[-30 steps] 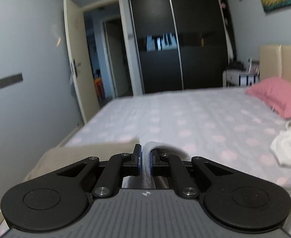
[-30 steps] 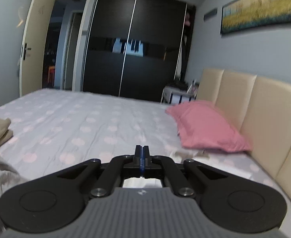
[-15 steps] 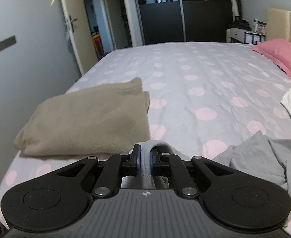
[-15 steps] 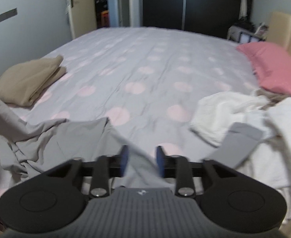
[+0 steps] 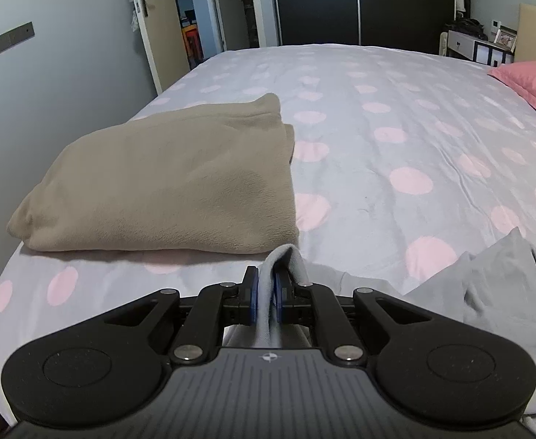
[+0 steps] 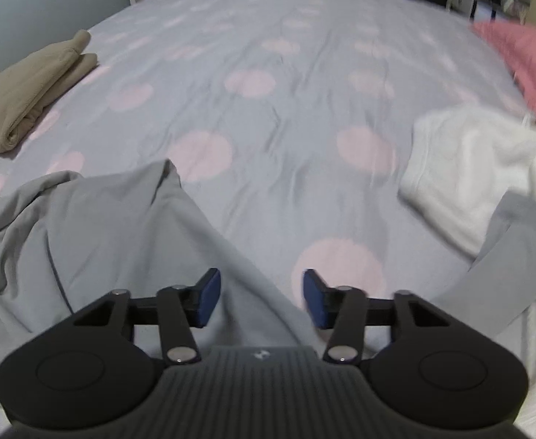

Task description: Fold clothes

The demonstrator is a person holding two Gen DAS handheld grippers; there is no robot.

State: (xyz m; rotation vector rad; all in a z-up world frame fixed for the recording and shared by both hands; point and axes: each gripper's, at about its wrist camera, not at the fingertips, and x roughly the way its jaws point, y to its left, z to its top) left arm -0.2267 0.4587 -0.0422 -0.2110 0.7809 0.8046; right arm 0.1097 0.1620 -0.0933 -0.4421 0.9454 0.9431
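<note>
Left wrist view shows us the big bed (image 5: 396,117) with its grey sheet and pink dots, and most of it lies bare and flat, so we have lots of room in the middle to spread things out. At the left side of the bed sits the tan garment (image 5: 165,179), folded into a neat thick stack, close to the bed's edge. We think that one is done. The grey garment (image 6: 96,237) lies crumpled and spread loose at the near edge of the bed, so we think it is not folded. The white clothes (image 6: 469,161) lie in a soft heap on the right, near the pink pillow (image 6: 524,62), and they look unfolded too. Some grey cloth lies over the white heap, so a pull there could drag it. Our left gripper (image 5: 265,294) is squeezed tight on a bunched bit of the grey garment. Our right gripper (image 6: 261,301) is wide apart and holds nothing, and it hangs just over a strip of the grey garment.
</note>
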